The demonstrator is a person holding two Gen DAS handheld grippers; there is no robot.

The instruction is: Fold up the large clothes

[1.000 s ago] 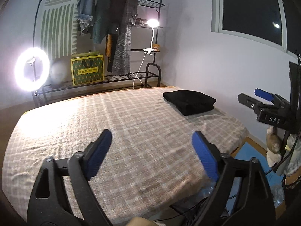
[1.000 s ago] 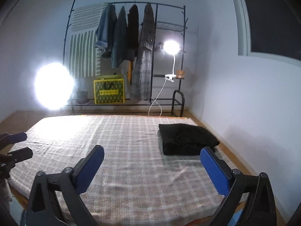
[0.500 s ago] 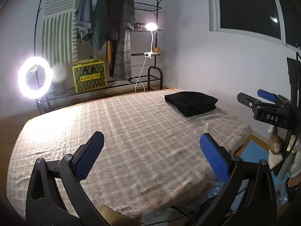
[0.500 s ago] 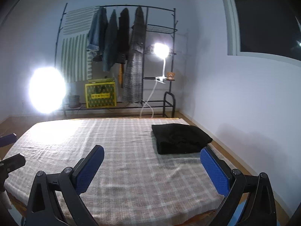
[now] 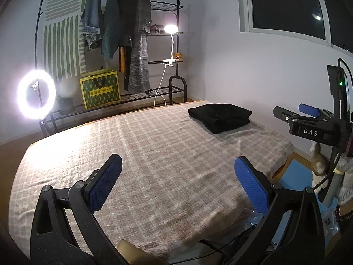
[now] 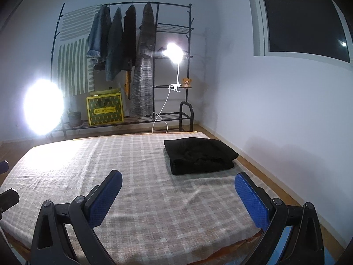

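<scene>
A folded black garment (image 5: pixel 220 117) lies at the far right of the bed, on the checked beige cover (image 5: pixel 154 154). It also shows in the right wrist view (image 6: pixel 199 155). My left gripper (image 5: pixel 177 176) is open and empty, held above the near edge of the bed. My right gripper (image 6: pixel 177 190) is open and empty, above the near right part of the bed, short of the garment. The right gripper also shows from the side in the left wrist view (image 5: pixel 308 114).
A clothes rack (image 5: pixel 123 44) with hanging coats stands behind the bed, with a yellow-green box (image 5: pixel 100 89) on its low shelf. A ring light (image 5: pixel 36 93) glows at the left and a clip lamp (image 5: pixel 171 28) on the rack. A wall runs along the right.
Both grippers have pulled back and risen a little, so more of the bed and room shows. The left gripper has opened wider. The black garment has not moved.
</scene>
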